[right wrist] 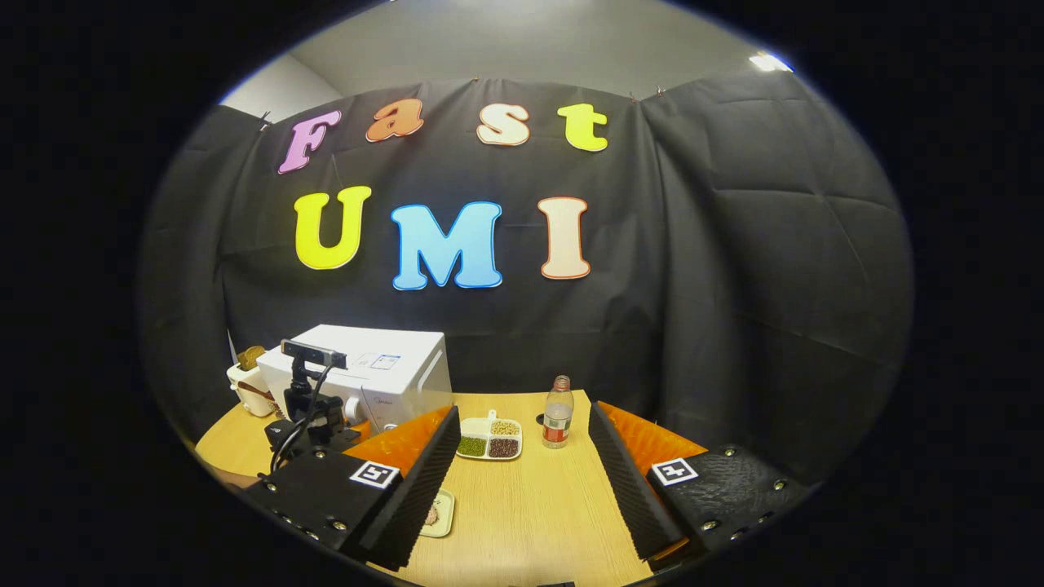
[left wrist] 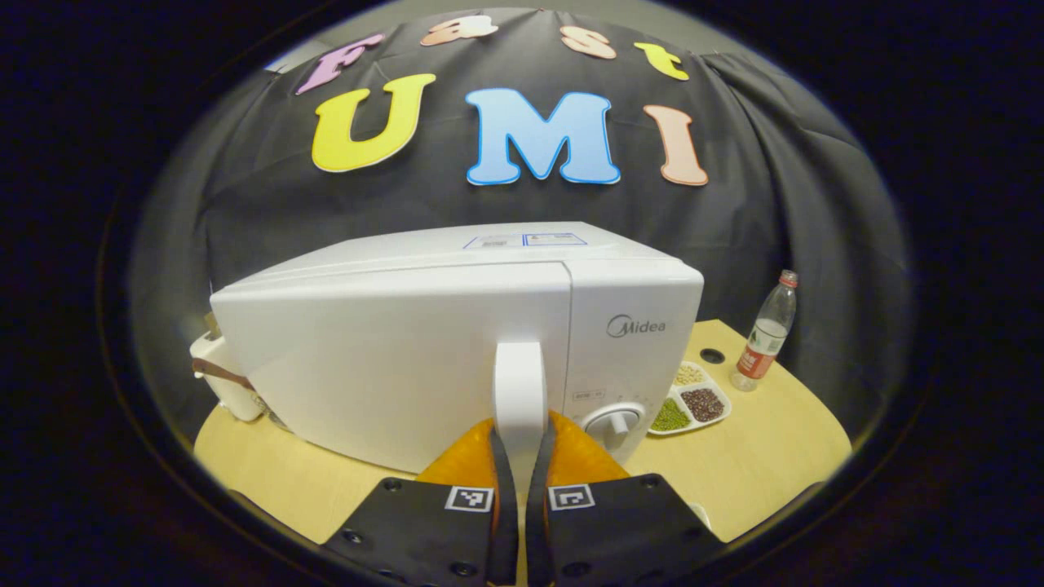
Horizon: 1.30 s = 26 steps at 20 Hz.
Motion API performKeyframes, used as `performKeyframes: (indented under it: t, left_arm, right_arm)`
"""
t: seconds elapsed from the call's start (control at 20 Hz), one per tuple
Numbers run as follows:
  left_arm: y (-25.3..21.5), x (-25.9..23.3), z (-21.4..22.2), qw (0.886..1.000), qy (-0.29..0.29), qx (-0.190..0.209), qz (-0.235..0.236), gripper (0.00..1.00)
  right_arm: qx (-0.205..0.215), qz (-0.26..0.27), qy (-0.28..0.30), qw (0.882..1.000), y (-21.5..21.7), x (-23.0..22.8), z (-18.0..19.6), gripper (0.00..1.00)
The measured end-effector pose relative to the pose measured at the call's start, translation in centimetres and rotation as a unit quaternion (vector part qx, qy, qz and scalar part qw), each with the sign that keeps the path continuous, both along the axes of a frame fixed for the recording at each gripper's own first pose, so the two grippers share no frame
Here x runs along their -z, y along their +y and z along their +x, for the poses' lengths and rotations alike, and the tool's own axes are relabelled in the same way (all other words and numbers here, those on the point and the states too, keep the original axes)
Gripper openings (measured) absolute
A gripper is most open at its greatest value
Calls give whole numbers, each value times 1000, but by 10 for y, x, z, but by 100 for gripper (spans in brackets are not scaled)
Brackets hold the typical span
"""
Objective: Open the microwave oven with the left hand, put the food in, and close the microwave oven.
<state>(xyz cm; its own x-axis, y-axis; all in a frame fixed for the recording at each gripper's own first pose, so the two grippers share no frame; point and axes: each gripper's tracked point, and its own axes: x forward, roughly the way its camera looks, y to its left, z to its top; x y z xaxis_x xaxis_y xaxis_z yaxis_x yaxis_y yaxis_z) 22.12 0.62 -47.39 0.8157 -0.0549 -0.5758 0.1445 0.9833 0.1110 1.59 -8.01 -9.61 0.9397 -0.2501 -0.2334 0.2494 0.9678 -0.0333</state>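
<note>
Left gripper view: left gripper [left wrist: 520, 444] pinches the microwave oven [left wrist: 457, 342] door's rigid, smooth handle [left wrist: 519, 383]; right gripper [right wrist: 522, 456] spread, empty.

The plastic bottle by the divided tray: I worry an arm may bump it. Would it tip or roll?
Probably yes. The bottle is tall and narrow, standing upright on the table, so a nudge near its cap could topple it. It looks mostly empty, thus light, and its round body would likely roll.
</note>
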Motion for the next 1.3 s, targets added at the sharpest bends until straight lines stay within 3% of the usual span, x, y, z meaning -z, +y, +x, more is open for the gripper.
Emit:
performKeyframes:
  t: [0.3, 0.6, 0.65, 0.85, 1.3]
  left_arm:
    - [39, -26, -84, 1000, -6, -1, -8, 10]
    - [77, -43, -136, 1000, 4, 3, -3, 10]
    - [84, -46, -144, 1000, 4, 5, -4, 17]
    - [109, -53, -170, 1000, 4, 18, -6, 26]
    - [182, -65, -220, 999, 38, 18, -17, 33]
  right_arm:
    - [-28, 14, 0, 1000, 12, 8, 14, 96]
    - [-71, 36, -6, 997, 52, 4, 26, 97]
    - [-77, 37, -7, 996, 60, 3, 26, 97]
    - [-98, 35, -4, 995, 89, 6, 28, 97]
    - [-122, 48, 7, 991, 152, 18, 38, 97]
